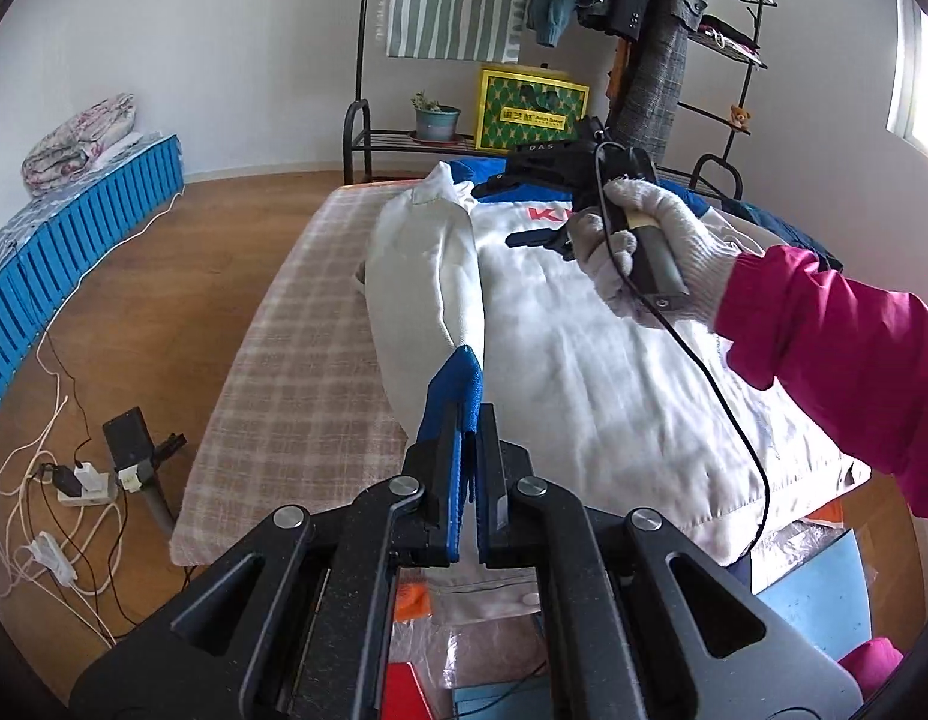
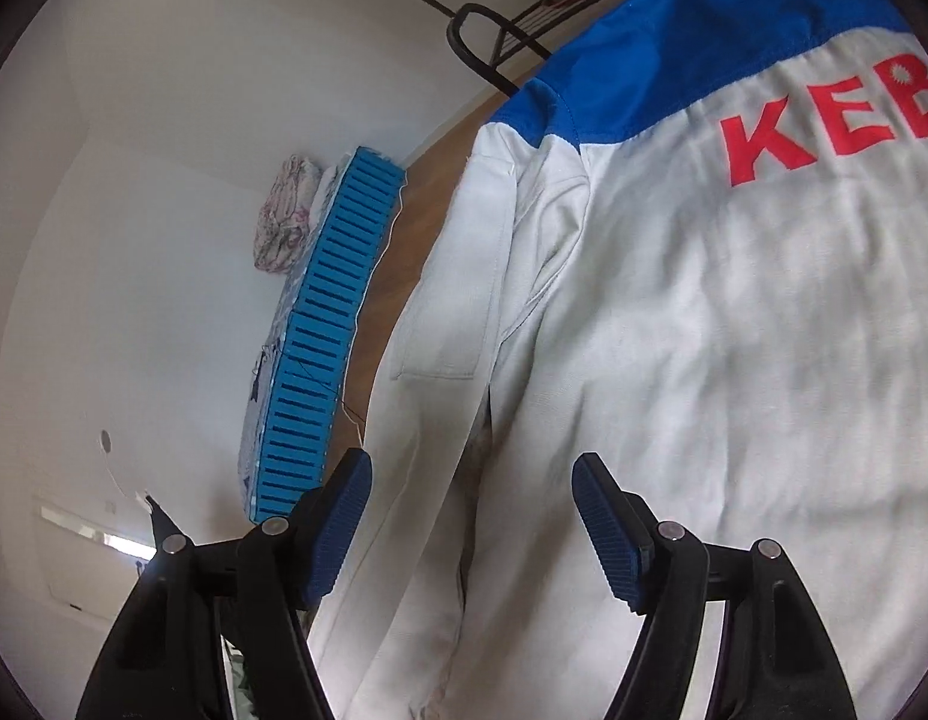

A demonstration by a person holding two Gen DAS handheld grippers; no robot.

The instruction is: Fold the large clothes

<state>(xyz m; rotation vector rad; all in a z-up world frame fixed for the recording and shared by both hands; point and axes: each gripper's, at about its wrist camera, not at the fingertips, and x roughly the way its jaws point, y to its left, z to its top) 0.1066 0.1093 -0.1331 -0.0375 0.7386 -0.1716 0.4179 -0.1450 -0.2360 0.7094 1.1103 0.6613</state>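
Looking along the left gripper [image 1: 464, 420], its jaws are clamped shut on the blue cuff [image 1: 458, 375] of the white jacket [image 1: 583, 360], spread on the checked table [image 1: 284, 330] toward 12 o'clock. Right wrist view: the right gripper [image 2: 469, 516] stands wide open and empty over the jacket, red lettering [image 2: 823, 126] at 2 o'clock.
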